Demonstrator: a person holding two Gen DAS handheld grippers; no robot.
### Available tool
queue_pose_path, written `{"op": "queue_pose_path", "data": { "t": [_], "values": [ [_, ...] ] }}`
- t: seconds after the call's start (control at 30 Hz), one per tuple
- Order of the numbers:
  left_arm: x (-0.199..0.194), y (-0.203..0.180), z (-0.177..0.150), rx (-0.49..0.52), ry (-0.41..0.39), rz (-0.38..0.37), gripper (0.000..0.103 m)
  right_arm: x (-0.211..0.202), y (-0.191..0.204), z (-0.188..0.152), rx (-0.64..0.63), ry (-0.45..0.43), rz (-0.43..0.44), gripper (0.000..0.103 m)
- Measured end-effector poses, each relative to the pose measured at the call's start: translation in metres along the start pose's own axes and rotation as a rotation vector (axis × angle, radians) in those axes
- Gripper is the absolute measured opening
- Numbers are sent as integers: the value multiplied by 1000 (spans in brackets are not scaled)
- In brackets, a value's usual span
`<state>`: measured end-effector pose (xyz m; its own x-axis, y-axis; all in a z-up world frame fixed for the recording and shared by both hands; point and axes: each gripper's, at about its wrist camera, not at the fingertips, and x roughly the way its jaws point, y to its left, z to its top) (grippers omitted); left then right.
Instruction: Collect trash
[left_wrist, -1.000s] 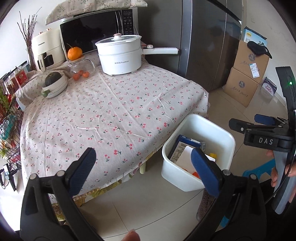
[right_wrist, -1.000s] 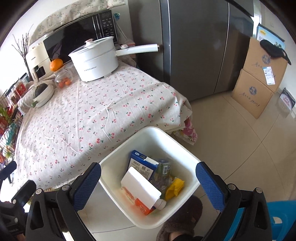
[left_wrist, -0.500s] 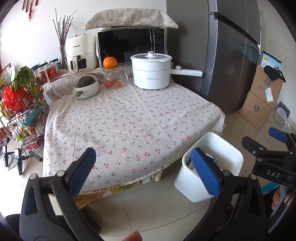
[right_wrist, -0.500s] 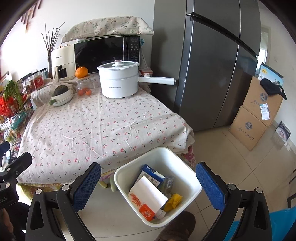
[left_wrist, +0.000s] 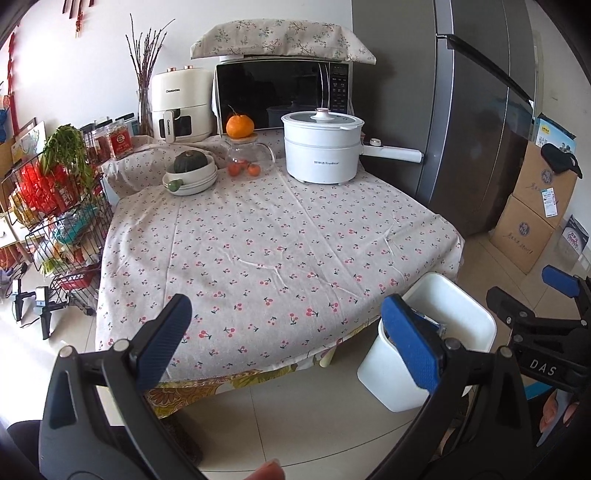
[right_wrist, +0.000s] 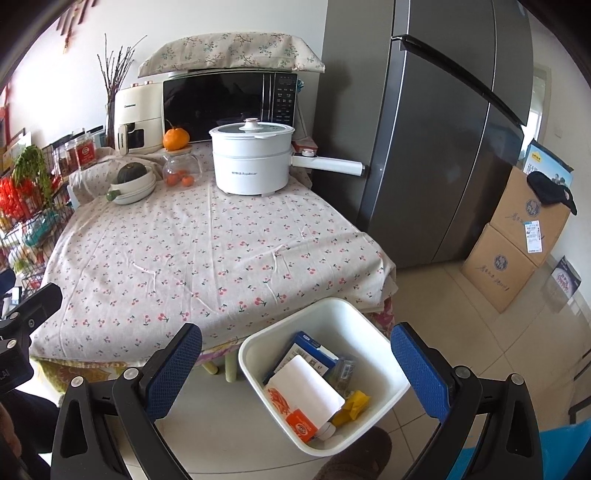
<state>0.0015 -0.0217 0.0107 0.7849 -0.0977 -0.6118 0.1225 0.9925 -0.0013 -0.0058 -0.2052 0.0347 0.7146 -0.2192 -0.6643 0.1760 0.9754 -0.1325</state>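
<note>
A white bin (right_wrist: 373, 332) stands on the floor at the table's front right corner; it also shows in the left wrist view (left_wrist: 476, 321). Inside lie a blue box (right_wrist: 306, 345), a white and orange carton (right_wrist: 306, 391), a crumpled clear bottle (right_wrist: 343, 369) and a yellow wrapper (right_wrist: 354, 404). My left gripper (left_wrist: 286, 341) is open and empty, held back from the table's front edge. My right gripper (right_wrist: 295, 363) is open and empty, above and in front of the bin; it also shows in the left wrist view (left_wrist: 524, 306).
The cherry-print table (left_wrist: 266, 236) carries a white pot (left_wrist: 321, 147), a glass jar with an orange on it (left_wrist: 242, 155), a bowl with a squash (left_wrist: 190, 173), a microwave (left_wrist: 280, 96) and an air fryer (left_wrist: 181, 107). Wire rack (left_wrist: 55, 221) left; fridge (right_wrist: 443, 129) and cardboard boxes (right_wrist: 517, 240) right.
Both grippers have pulled up and back from the bin and table, so the whole table and back wall now show. Both stay open and empty.
</note>
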Motion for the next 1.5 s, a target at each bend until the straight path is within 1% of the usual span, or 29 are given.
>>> {"op": "queue_pose_path", "data": {
  "t": [0.5,1.5],
  "values": [
    [2,0,-1,7,5,11,102,-1,4,0,-9,-1,22,103],
    [0,4,-1,13,5,17,102,-1,7,-1,-8,3,27,103]
  ]
}}
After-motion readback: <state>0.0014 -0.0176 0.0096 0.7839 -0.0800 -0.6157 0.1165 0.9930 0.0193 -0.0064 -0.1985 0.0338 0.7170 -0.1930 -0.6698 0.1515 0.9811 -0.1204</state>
